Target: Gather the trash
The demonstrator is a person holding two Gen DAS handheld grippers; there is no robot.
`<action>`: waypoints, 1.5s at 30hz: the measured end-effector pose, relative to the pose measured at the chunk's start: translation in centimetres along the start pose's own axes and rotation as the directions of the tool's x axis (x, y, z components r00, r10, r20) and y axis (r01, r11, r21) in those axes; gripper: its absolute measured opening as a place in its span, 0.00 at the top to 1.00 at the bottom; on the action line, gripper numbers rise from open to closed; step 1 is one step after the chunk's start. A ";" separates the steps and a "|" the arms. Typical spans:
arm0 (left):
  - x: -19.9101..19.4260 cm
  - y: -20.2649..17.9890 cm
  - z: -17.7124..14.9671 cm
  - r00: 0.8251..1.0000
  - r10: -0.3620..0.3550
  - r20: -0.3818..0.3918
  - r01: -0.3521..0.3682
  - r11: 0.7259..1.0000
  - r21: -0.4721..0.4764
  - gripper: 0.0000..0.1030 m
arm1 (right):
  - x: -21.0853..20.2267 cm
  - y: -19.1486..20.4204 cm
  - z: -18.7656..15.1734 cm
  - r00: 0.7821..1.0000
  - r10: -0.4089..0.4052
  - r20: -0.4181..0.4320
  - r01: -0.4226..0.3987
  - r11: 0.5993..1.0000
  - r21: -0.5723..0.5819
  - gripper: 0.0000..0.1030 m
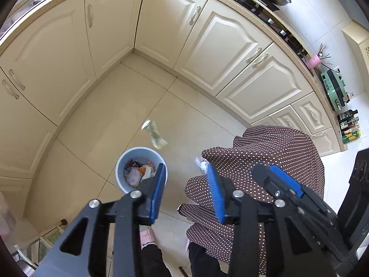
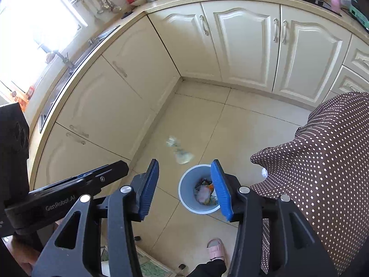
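Below both cameras, mid-frame: crumpled clear plastic bottle (image 1: 154, 134) blurring just above grey bin (image 1: 120, 173) on tiled floor (image 1: 110, 106), bin already holding wrappers. Left hand-held gripper (image 1: 186, 185) standing parted, gripping nothing. Right hand-held gripper (image 2: 184, 188) likewise gaping, empty. White wad (image 1: 201, 162) lying right of bin.

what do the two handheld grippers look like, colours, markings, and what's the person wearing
Both the left gripper and the right gripper have black angular linkage arms with silver round pivot bolts and ribbed blue pads on the fingers. The left gripper's body reads "GenRobot.AI" in white. The person wears a brown white-dotted garment and pink slippers.
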State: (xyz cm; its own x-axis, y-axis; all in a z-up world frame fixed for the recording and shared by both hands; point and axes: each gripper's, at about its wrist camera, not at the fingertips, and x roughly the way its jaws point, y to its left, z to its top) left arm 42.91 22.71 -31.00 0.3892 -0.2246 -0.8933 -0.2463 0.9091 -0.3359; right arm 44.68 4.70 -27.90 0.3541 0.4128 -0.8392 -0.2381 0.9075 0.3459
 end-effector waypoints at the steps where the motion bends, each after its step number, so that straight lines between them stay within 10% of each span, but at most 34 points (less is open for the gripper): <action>1: -0.3 -0.2 -0.2 1.000 0.005 0.006 -0.005 1.000 0.001 0.64 | -0.3 -0.1 -0.2 1.000 0.000 0.001 0.000 1.000 -0.003 0.56; 23: -4.8 -1.8 -8.4 0.993 0.073 0.092 -0.058 0.987 -0.152 0.64 | -4.0 -5.0 -4.0 0.998 0.062 -0.028 -0.064 0.995 -0.081 0.56; 32: -0.8 4.7 -8.9 0.997 0.072 -0.012 -0.073 0.978 -0.198 0.63 | 3.6 -1.1 -5.1 0.991 0.049 -0.127 -0.058 0.996 -0.074 0.56; 45: 11.0 10.2 0.8 0.980 0.102 -0.170 -0.128 0.979 -0.155 0.60 | 17.7 0.0 -0.5 0.964 0.012 -0.265 -0.028 0.998 -0.055 0.56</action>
State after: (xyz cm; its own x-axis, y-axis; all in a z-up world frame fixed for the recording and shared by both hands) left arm 45.42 29.78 -44.06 0.2060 -0.1872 -0.9605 -0.4291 0.8649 -0.2606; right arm 50.45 11.98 -42.98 0.0990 0.3885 -0.9161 -0.2972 0.8902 0.3454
